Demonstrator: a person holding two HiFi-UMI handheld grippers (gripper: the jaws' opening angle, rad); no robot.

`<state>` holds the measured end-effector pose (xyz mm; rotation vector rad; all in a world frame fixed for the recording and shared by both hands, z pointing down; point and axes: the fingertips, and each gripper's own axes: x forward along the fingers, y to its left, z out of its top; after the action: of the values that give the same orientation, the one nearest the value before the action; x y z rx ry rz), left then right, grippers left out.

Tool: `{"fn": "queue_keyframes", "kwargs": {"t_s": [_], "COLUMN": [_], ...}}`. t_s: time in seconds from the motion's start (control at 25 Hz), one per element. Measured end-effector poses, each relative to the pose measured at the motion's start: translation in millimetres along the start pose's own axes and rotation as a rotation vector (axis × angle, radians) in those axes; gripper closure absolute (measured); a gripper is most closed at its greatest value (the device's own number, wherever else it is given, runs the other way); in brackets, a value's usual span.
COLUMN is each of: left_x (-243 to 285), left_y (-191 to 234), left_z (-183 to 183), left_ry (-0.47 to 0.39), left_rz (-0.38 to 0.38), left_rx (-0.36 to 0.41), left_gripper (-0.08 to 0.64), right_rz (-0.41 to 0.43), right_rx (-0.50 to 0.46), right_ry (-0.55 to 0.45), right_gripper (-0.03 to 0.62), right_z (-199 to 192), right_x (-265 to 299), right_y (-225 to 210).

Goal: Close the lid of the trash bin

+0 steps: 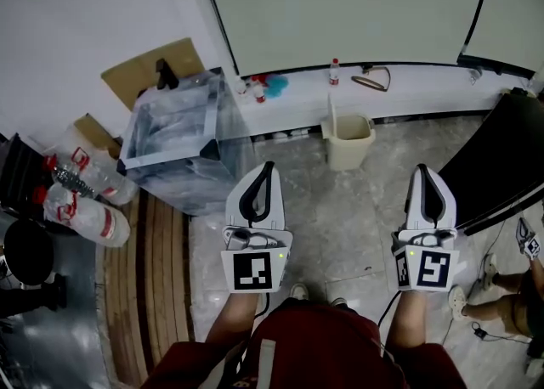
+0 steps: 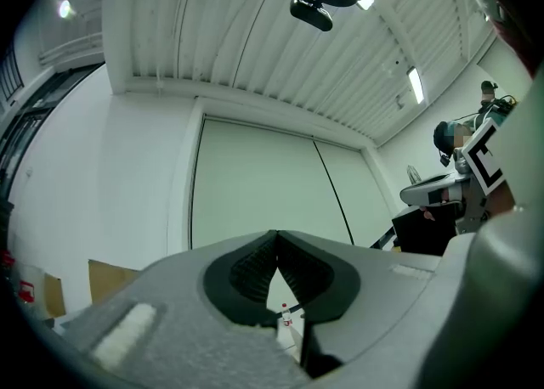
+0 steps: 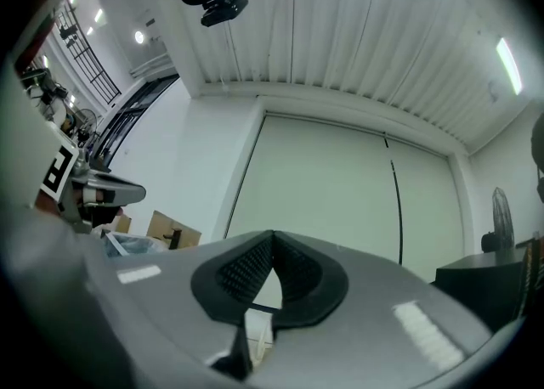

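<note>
Head view: our left gripper (image 1: 265,170) and right gripper (image 1: 422,172) have fingers shut, empty; trash bin (image 1: 163,160) lies ahead-left, nearer the left.

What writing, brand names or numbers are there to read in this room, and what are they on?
Nothing here can be read as words or numbers.
Red labels on the bagged bottles: print too blurred.
Red label on the small bottle on the ledge: too small.
Marker cube on the left gripper, another on the right gripper: black-and-white square patterns, no letters.
</note>
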<state>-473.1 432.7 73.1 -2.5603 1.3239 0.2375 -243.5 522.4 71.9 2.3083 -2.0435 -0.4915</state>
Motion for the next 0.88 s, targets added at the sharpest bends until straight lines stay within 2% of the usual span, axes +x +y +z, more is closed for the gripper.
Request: {"fn": "queue_keyframes", "kwargs": {"t_s": [0.36, 0.48, 0.88], "left_x": [-4.0, -3.2, 29.4], "left_y": [32.0, 40.2, 34.4], "left_z": [-14.6, -18.3, -40.4], "left_ry": [0.009, 0.015, 0.028], "left_rz": [-0.045, -0.047, -0.07], "left_rx": [0.0, -0.024, -0.024], "left_gripper": [0.555, 0.555, 0.555], "right_rz": [-0.028, -0.032, -0.043], "right_rx": [0.021, 0.019, 0.037], "right_ry": [-0.012, -0.005, 0.03], "right_gripper": [0.592, 0.592, 0.592], "right_z": [0.9, -0.4, -29.1], "right_x": [6.1, 8.8, 34.3], "right_y": [36.3, 43.2, 31.9]}}
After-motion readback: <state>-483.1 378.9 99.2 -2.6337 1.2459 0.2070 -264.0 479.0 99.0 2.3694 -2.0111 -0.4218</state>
